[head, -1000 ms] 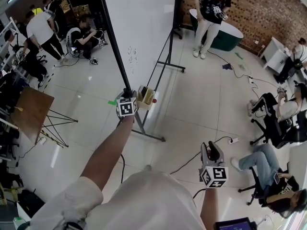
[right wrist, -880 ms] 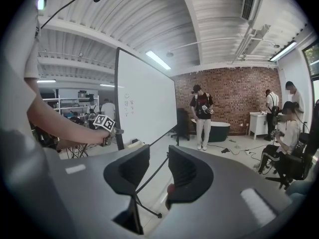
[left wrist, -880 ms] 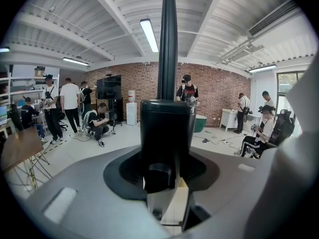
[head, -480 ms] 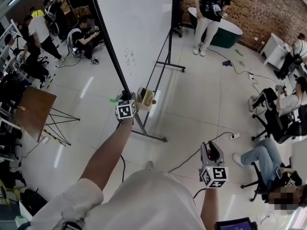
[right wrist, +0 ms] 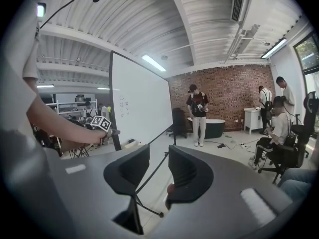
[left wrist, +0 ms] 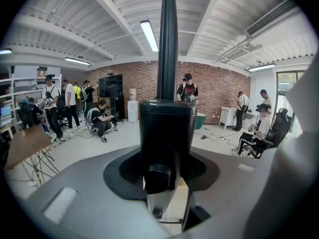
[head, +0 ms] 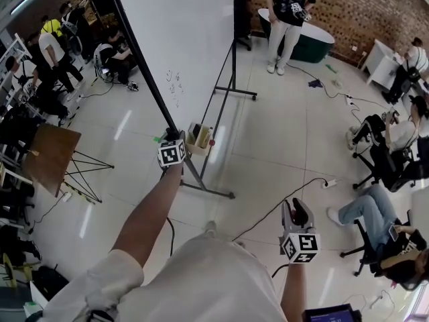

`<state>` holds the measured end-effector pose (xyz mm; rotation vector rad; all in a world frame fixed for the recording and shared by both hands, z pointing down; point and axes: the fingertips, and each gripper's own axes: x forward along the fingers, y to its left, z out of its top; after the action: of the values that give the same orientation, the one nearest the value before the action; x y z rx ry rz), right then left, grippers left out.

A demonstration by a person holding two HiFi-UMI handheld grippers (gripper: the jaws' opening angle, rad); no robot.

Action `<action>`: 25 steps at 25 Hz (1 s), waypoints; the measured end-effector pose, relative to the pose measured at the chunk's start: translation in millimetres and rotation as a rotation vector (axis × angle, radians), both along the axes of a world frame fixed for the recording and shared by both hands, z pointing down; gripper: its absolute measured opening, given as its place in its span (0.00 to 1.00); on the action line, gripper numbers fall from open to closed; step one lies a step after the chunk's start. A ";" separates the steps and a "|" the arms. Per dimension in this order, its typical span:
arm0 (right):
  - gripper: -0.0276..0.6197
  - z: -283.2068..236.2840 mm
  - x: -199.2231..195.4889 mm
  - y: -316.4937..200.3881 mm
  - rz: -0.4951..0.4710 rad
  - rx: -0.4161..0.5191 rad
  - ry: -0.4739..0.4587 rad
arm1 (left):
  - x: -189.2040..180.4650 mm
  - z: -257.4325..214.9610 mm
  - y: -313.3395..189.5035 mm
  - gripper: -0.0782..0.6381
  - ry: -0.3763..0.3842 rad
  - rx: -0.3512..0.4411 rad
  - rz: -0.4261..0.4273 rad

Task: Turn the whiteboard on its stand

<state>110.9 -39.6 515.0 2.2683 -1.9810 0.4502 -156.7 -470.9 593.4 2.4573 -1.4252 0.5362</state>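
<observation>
Well to the left of my left gripper (head: 175,137), a brown table (head: 47,156) is standing on thin black legs, with people gathering beyond it. The left gripper is reaching forward at arm's length and clamping on the black frame (head: 137,52) at the near edge of the whiteboard (head: 181,32); in the left gripper view that frame (left wrist: 167,59) is filling the gap between the jaws and rising straight up from them. The whiteboard is standing upright on its stand (head: 209,189), its white face stretching away beyond and to the right of the left gripper. Just right of that gripper, a small tray (head: 200,138) is hanging at the board's lower edge, and the stand's foot is lying on the floor below it. Between the two grippers a cable (head: 281,203) is running across the tiles. My right gripper (head: 298,208) is hanging low, well apart from the board, its jaws standing apart with nothing between them. To its right, people are sitting in chairs (head: 375,213).
</observation>
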 end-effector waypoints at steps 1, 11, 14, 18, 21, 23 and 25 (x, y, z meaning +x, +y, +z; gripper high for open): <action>0.23 0.6 0.5 5.3 0.001 0.001 -0.002 | -1.3 0.4 3.7 0.38 0.000 0.000 -0.002; 0.23 10.1 5.0 56.9 0.006 -0.004 -0.016 | -15.0 2.0 33.6 0.38 -0.003 0.016 -0.020; 0.23 11.8 9.5 72.8 0.004 -0.008 -0.016 | -18.0 1.3 42.7 0.38 -0.001 0.017 -0.022; 0.23 21.3 15.4 95.0 -0.012 -0.026 -0.019 | -22.9 0.9 58.1 0.38 0.001 0.027 -0.026; 0.23 32.6 16.5 107.3 -0.022 -0.046 -0.024 | -23.8 -0.1 67.1 0.38 0.004 0.035 -0.021; 0.23 37.7 15.0 111.7 -0.029 -0.054 -0.025 | -24.2 -0.4 72.0 0.38 0.007 0.037 -0.017; 0.23 39.2 11.3 112.4 -0.040 -0.057 -0.024 | -27.7 0.2 76.5 0.38 0.013 0.038 -0.021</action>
<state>122.2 72.8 554.2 2.1960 -1.9937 0.5248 -184.3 -394.5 593.6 2.4677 -1.4671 0.4923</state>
